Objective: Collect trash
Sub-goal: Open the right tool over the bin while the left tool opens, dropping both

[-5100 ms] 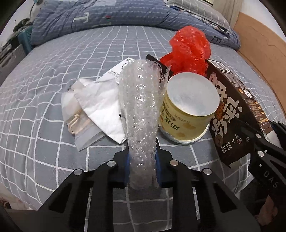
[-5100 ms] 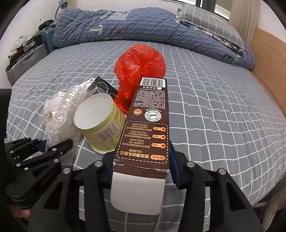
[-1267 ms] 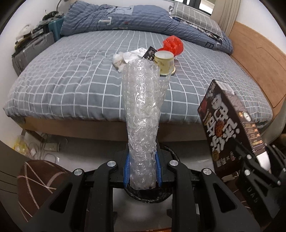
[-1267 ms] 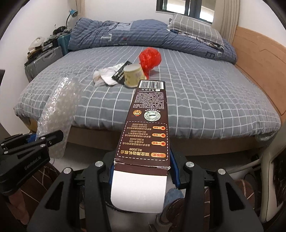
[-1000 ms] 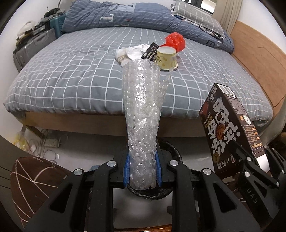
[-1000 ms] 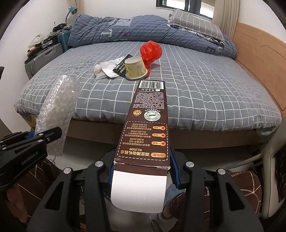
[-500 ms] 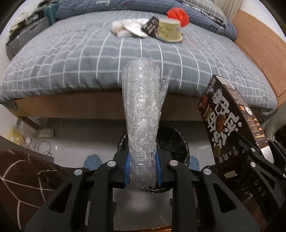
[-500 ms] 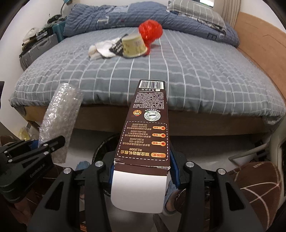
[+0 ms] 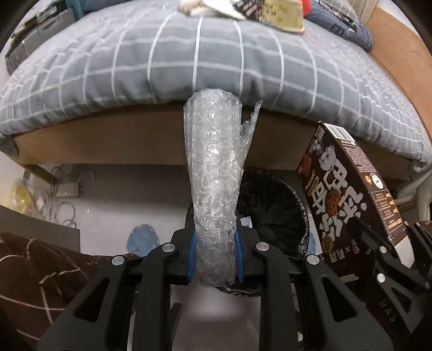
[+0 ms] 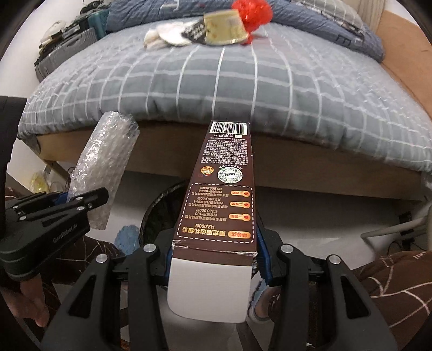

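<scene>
My left gripper [image 9: 216,251] is shut on a roll of clear bubble wrap [image 9: 214,172], held upright over the near rim of a black-lined trash bin [image 9: 272,205] on the floor. My right gripper [image 10: 213,259] is shut on a long brown cookie box [image 10: 221,199], held above the same bin [image 10: 159,205]. The box also shows at the right of the left wrist view [image 9: 351,194], and the bubble wrap at the left of the right wrist view [image 10: 105,164]. A yellow cup [image 10: 224,27], a red plastic bag [image 10: 253,10] and white wrappers [image 10: 167,35] lie on the bed.
The bed with a grey checked cover [image 10: 243,81] and wooden frame [image 9: 108,145] stands just beyond the bin. Cables and a power strip [image 9: 62,189] lie on the floor at the left. Brown patterned fabric [image 9: 40,270] is at lower left. Suitcases [image 10: 70,43] stand beside the bed.
Both grippers have dropped lower and tilted down toward the floor; the bed's top has slid up out of view and the trash bin now sits right beneath the held items.
</scene>
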`<state>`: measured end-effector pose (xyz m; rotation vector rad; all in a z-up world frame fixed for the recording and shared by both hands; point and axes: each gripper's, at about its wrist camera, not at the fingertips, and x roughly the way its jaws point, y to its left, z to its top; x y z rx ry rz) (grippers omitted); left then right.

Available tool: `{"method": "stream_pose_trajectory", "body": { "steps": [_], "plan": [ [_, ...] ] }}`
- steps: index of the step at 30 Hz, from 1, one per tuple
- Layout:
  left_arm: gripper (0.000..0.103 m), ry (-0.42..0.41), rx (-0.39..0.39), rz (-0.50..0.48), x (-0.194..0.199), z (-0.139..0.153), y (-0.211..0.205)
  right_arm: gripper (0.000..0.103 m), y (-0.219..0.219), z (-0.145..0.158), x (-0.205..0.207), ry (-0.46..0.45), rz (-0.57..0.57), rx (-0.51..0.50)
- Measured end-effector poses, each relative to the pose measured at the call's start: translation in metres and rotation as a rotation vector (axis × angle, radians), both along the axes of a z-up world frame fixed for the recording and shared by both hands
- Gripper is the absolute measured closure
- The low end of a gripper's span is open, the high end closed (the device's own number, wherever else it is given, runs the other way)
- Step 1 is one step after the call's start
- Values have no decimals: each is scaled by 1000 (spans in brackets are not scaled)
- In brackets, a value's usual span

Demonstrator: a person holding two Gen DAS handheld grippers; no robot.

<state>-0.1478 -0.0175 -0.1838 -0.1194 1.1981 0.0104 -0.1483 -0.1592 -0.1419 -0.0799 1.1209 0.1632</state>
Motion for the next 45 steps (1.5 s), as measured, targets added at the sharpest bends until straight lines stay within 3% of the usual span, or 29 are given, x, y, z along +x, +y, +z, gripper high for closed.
{"method": "stream_pose_trajectory", "body": {
  "steps": [13,22,30,40,45],
  "plan": [
    [81,88,29,4,16,-45,6,59,13,-52,23,134,14,18],
    [81,109,26,20,15,-52,10,56,25,-57,29,131,37,11],
    [81,108,17,-29,22,-51,-17,30,-6,-41,29,62,5,-45],
    [81,121,16,-97,28,-56,-58,11,-53,-26,27,27,-107,-52],
    [81,127,24,-119,29,-59,-69,8,-66,-18,27,9,-135,-52]
  ]
}}
